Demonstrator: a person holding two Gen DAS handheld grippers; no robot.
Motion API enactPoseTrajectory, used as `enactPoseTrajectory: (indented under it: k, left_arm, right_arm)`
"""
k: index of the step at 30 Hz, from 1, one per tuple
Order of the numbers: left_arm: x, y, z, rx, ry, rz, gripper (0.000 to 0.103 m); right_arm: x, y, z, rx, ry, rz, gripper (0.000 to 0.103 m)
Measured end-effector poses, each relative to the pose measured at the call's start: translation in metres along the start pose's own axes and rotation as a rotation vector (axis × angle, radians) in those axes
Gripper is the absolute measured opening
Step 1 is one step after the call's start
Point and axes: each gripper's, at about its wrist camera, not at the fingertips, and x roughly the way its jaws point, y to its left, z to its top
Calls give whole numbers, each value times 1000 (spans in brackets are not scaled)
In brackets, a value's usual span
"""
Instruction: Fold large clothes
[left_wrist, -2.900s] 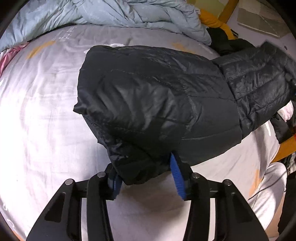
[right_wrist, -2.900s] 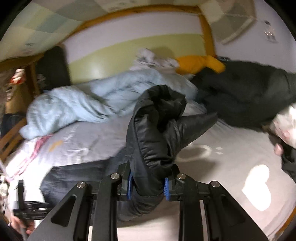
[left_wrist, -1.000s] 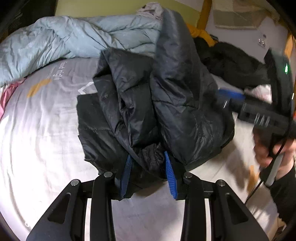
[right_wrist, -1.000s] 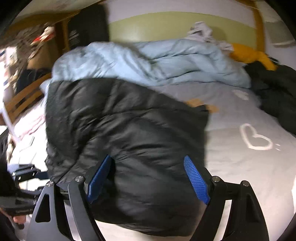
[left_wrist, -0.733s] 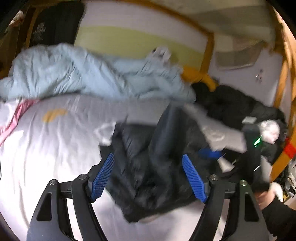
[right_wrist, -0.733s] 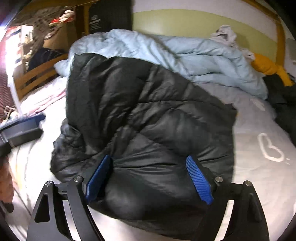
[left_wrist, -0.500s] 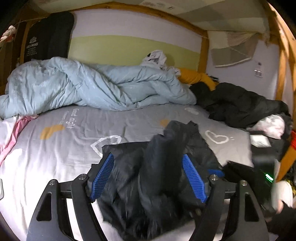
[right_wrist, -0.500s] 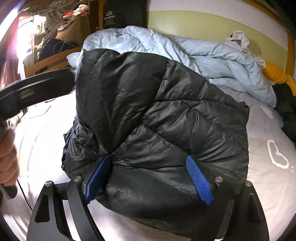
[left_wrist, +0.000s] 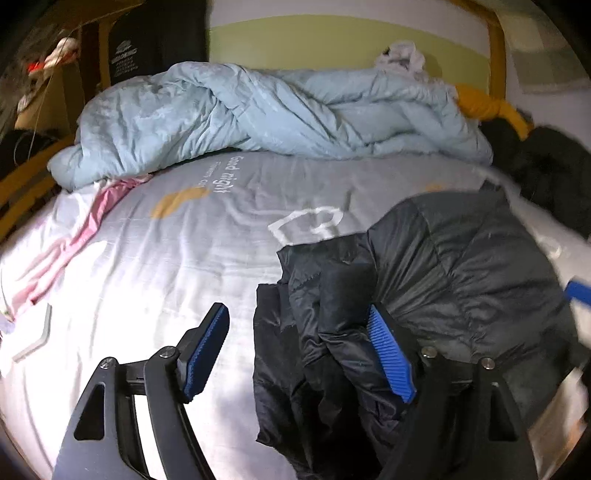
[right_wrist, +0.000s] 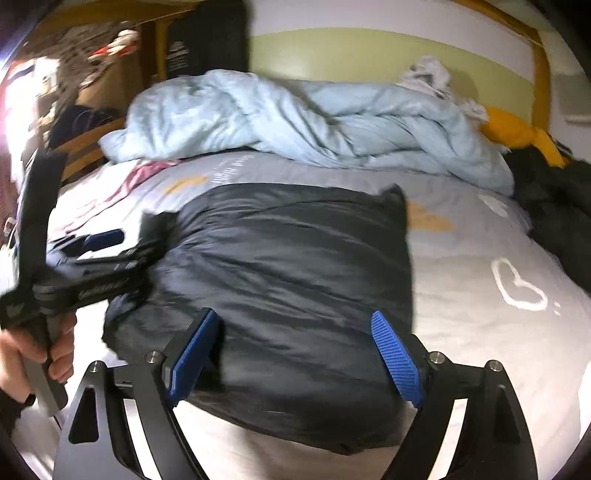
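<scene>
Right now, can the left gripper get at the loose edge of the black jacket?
Probably yes. The left gripper is open, and the black jacket has its rumpled edge partly between its fingers, with nothing covering it.

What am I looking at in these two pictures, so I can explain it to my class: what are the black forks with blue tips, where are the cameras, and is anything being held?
No robot here: a person holds a hand-held two-finger gripper in each hand, each carrying a wide-angle camera that looks out along its fingers. One picture comes from the left gripper, the other from the right gripper. The blue strips are the finger pads.

In the right view, the left hand holds the other gripper's handle.

On the bed's grey printed sheet lies a black puffer jacket, folded into a rough bundle. Behind it sits a crumpled light-blue duvet, with a dark heap of clothing at the right.

Both grippers are open; the left's jaws have just been opening. Neither grips anything.
</scene>
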Motion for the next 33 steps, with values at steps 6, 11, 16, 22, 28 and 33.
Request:
enactPoseTrajectory:
  k: [6, 11, 16, 22, 28, 33]
  left_arm:
    - [25, 13, -11, -56, 113, -29, 79]
    - [36, 18, -18, -87, 156, -50, 81]
    - [45, 16, -27, -84, 154, -58, 82]
    - [54, 27, -30, -166, 195, -114, 88]
    - [52, 26, -29, -175, 191, -112, 89]
    - [50, 27, -29, -181, 182, -112, 89]
  right_arm:
    - [5, -28, -2, 86, 25, -10, 87]
    - [1, -40, -4, 86, 29, -15, 87]
    - [-6, -54, 1, 82, 15, -47, 87]
    - [-20, -79, 8, 118, 1, -69, 87]
    - [-33, -90, 7, 130, 1, 5, 85]
    - [-36, -81, 7, 103, 7, 74, 59]
